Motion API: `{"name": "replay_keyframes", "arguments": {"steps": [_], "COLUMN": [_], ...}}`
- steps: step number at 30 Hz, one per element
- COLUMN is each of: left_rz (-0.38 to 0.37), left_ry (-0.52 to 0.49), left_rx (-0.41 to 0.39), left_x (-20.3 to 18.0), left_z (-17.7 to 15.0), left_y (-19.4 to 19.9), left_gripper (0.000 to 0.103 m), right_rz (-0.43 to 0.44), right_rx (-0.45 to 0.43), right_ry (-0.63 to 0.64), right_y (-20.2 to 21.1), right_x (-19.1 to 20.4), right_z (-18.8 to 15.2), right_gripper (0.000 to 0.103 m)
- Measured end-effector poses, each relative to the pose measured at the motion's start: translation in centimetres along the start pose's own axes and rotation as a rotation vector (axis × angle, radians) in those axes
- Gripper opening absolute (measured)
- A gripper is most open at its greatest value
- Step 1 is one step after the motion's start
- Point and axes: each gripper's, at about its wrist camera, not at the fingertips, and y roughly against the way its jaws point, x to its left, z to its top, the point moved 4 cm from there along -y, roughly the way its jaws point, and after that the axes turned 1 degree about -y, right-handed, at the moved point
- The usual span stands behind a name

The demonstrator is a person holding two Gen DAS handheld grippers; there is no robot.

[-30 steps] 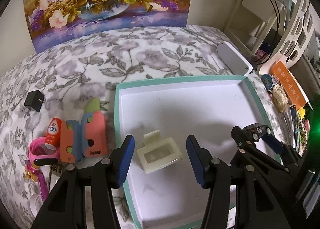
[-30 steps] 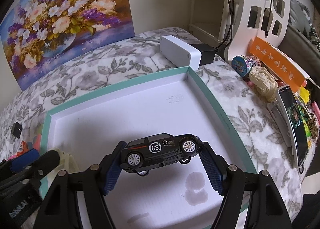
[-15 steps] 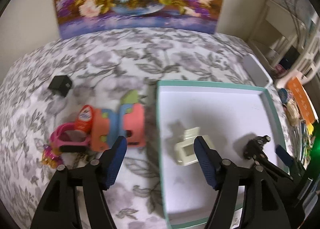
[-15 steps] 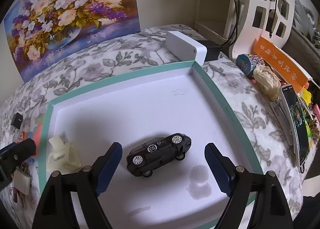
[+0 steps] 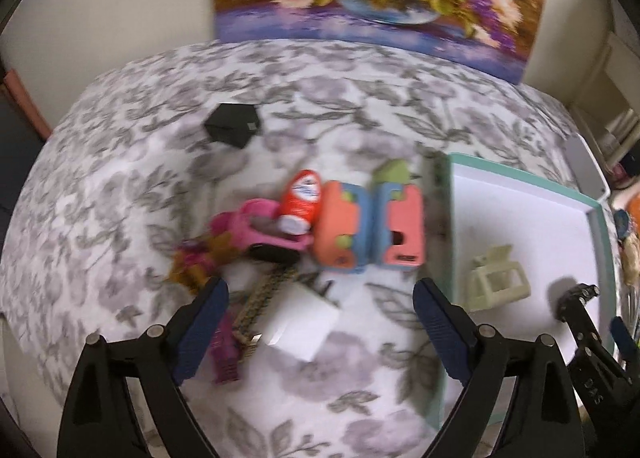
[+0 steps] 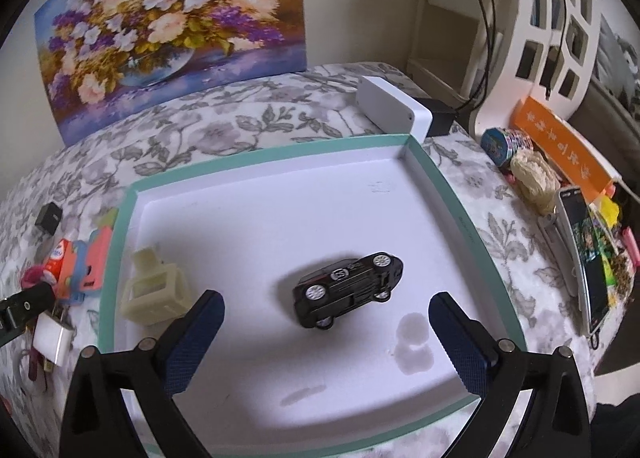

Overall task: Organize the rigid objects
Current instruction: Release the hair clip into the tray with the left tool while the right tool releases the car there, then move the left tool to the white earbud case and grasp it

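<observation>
Right gripper is spread wide and still opening, nothing pinched. The black toy car sits on the tray floor just past the fingertips, roughly centred between them but clear of both pads, tipped onto its side with wheels showing. Off to the left of that claw, near the tray's left wall, is a cream plastic piece, upright, not touching the car. Beyond the tray's far corner there's a white box, and the right side of the table is a pile of clutter, including a phone lying flat.

Left gripper is also wide and opening, empty. It hangs over the flowered cloth, outside the tray, whose teal edge runs just past the right finger. Between the fingers, right below them, is a white plug with a braided cord next to it. A bit further out is the heap: a coral and blue toy, a red tube leaning on its left side, and something pink touching the tube. That view is blurry so I can't make out the smaller bits. Further back, well apart from the heap, a small black cube. The cream piece shows here too, inside the tray, right of the right finger.
</observation>
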Motion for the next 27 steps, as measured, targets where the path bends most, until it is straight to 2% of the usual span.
{"name": "replay_keyframes", "arguments": {"steps": [6,9,11,18,23,27], "left_rz": [0.019,-0.008,-0.021,0.054,0.04,0.027], "left_ry": [0.078,0.101,0.104,0.127,0.208,0.251], "left_rx": [-0.061,-0.074,-0.063,-0.025,0.02,0.056], "left_x": [3.2,4.4,5.2,9.2,12.1,13.5], "left_z": [0.4,0.6,0.5,-0.6,-1.6,-2.1], "left_y": [2.0,2.7,3.0,3.8,3.1,2.3], "left_gripper": [0.094,0.094,0.094,0.094,0.094,0.094], "right_rz": [0.036,0.091,0.106,0.172,0.237,0.252], "right_rx": [-0.019,-0.023,-0.029,-0.021,0.024,0.039], "right_ry": [0.024,-0.001,0.0,0.065,0.095,0.156], "right_y": [1.9,3.1,3.9,6.1,6.6,6.7], "right_x": [2.2,3.4,4.3,8.5,11.4,13.8], "right_z": [-0.1,-0.1,-0.1,-1.1,-2.4,-3.4], "right_gripper": [0.103,0.103,0.103,0.103,0.103,0.103]}}
